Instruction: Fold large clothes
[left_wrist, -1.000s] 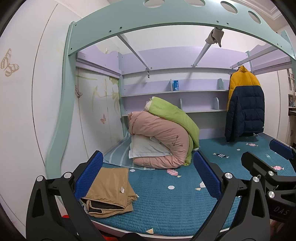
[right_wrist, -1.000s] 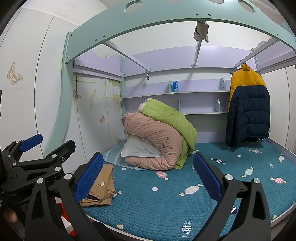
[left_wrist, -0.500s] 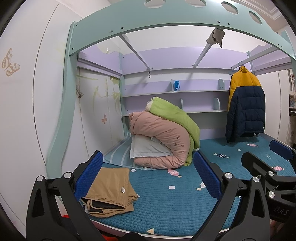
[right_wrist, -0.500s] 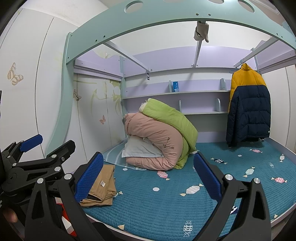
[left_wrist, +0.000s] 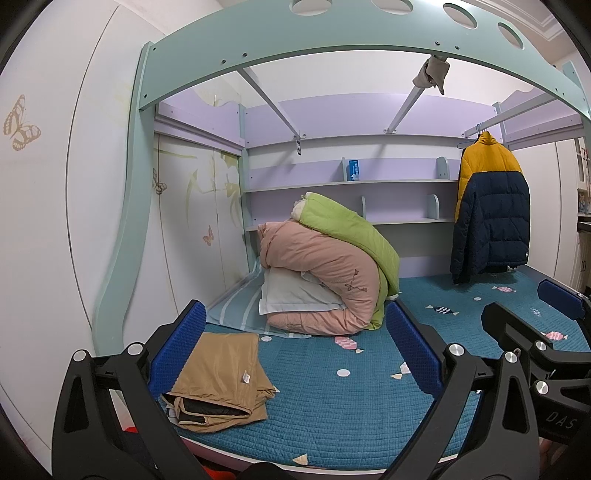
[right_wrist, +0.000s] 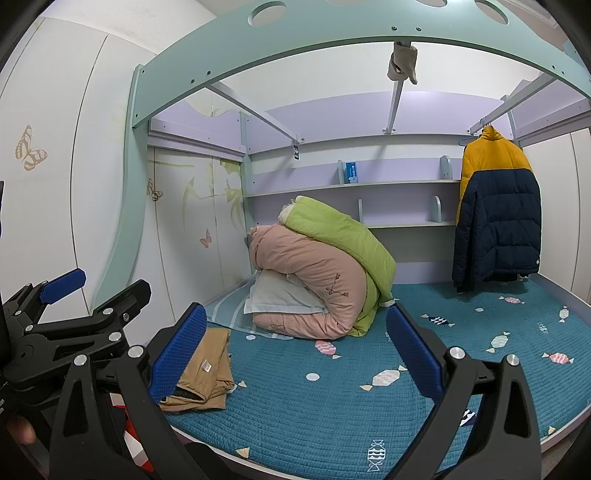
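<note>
- The left gripper hangs with its jaws spread wide and nothing between them; the right gripper is likewise spread and empty, just off the near edge of the bed.
- The tan garment lies folded flat at about 7 o'clock in the left view, near the front left corner of the bed; its dark lining shows at the near edge, so that fold looks done.
- The jacket hangs from a rail at about 2 o'clock, well apart from both grippers; it is probably the next large piece.
- To do the step well, the person should leave the folded piece alone, take the jacket by both shoulders, one gripper each, and lay it flat on the bare middle of the bed.
- The quilts piled at 12 o'clock crowd the far side, so the jacket wants spreading well short of them.
</note>
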